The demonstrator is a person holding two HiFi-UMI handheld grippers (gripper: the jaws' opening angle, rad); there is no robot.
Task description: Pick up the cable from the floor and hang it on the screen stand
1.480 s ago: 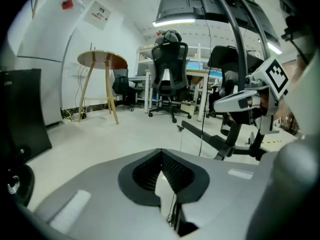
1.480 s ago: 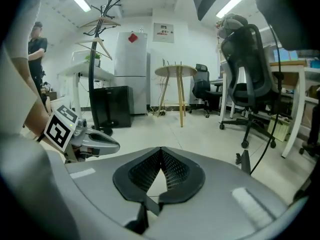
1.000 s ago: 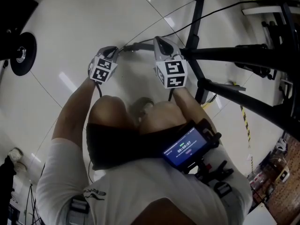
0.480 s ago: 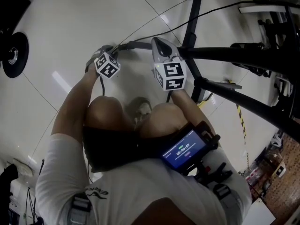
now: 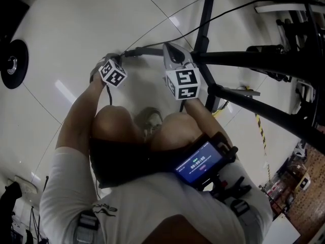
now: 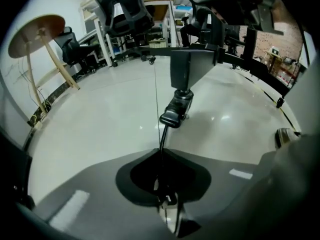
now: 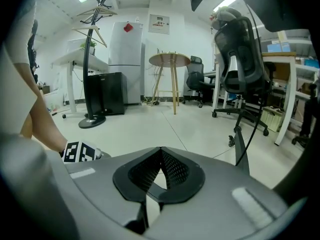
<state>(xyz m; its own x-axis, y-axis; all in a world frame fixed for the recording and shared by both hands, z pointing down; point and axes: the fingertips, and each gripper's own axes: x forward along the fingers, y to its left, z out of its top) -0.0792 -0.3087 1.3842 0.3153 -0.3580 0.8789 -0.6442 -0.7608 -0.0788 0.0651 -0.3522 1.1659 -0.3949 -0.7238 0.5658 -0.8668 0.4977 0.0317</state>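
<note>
A thin black cable [image 5: 146, 49] stretches between my two grippers just above the pale floor. My left gripper [image 5: 119, 56] has the cable [image 6: 161, 144] running down the middle of its jaws, which are closing onto it. In the left gripper view the cable ends in a black plug [image 6: 176, 111] that hangs from the grey tip of my right gripper [image 6: 183, 88]. That right gripper [image 5: 167, 49] is shut; its own view shows the pads [image 7: 170, 166] meeting and nothing past them. The black screen stand [image 5: 254, 60] spreads its legs just right of it.
More black cable [image 5: 223, 13] trails up past the stand's leg [image 5: 203, 29]. A black disc base [image 5: 10, 57] lies at far left. The person's knees and shoe [image 5: 151, 121] are just below the grippers. An office chair [image 7: 240, 59], a round table [image 7: 170, 60] and a coat rack [image 7: 95, 59] stand further off.
The left gripper's marker cube has turned and shifted slightly up and right along the cable. The right gripper has barely moved.
</note>
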